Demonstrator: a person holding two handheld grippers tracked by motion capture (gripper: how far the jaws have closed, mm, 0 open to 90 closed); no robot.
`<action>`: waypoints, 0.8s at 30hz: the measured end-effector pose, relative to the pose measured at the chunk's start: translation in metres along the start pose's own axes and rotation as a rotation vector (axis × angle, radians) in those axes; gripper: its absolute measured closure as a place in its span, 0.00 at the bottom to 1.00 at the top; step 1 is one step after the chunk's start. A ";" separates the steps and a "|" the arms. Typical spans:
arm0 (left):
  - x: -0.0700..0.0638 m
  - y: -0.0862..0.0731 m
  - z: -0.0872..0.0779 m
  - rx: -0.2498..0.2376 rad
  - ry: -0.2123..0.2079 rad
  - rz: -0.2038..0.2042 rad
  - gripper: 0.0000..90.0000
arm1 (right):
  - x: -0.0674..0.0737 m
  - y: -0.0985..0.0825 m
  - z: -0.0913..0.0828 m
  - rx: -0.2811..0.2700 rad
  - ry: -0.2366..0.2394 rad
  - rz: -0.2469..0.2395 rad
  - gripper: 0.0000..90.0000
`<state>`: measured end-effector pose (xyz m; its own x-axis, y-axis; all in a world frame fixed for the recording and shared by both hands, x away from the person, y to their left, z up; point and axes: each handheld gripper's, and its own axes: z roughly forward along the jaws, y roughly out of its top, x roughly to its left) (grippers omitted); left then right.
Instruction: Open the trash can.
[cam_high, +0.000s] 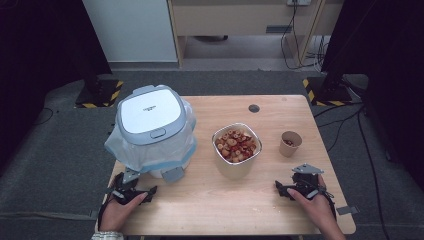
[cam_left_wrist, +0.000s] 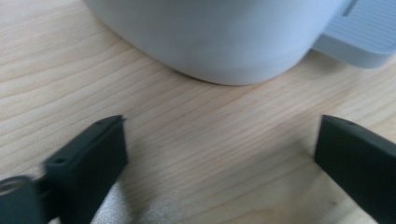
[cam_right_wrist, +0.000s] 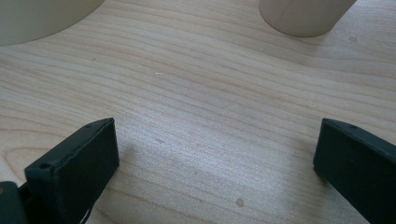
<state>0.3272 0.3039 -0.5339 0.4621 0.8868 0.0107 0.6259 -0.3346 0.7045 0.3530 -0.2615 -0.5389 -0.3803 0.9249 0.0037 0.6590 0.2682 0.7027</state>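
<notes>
A white lidded bin (cam_high: 151, 130) lined with a pale bag stands at the left of the wooden table (cam_high: 210, 205). Its rounded base (cam_left_wrist: 224, 42) and grey foot pedal (cam_left_wrist: 359, 37) lie just ahead of my left gripper (cam_left_wrist: 219, 126), whose jaws stand open with bare wood between them. In the high view my left gripper (cam_high: 131, 184) rests in front of the bin. A cream bowl (cam_high: 236, 145) of red and tan snack pieces sits mid-table, with a small paper cup (cam_high: 290, 143) to its right. My right gripper (cam_high: 299, 182) rests open near the front right; ahead of my right gripper (cam_right_wrist: 217, 128) show the bowl (cam_right_wrist: 37, 18) and the cup (cam_right_wrist: 303, 16).
A dark round hole (cam_high: 254, 108) marks the table's far edge. On the floor beyond stand two stand bases with yellow-black tape (cam_high: 97, 92) (cam_high: 325, 90), and cables (cam_high: 345, 125) trail at the right. Bare wood lies between the grippers along the front edge.
</notes>
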 end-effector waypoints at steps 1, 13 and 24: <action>0.000 0.000 0.000 0.000 0.000 0.000 0.09 | 0.000 0.000 0.000 0.000 0.000 0.000 0.01; -0.022 0.001 -0.024 -0.034 -0.034 0.054 0.19 | 0.000 -0.001 -0.001 0.001 0.001 0.000 0.01; -0.044 0.010 -0.036 -0.109 -0.088 0.111 0.63 | 0.000 -0.001 -0.001 0.001 0.003 -0.001 0.01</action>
<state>0.2907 0.2728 -0.5018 0.5806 0.8134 0.0343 0.4986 -0.3885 0.7749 0.3520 -0.2619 -0.5388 -0.3833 0.9236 0.0053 0.6594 0.2697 0.7018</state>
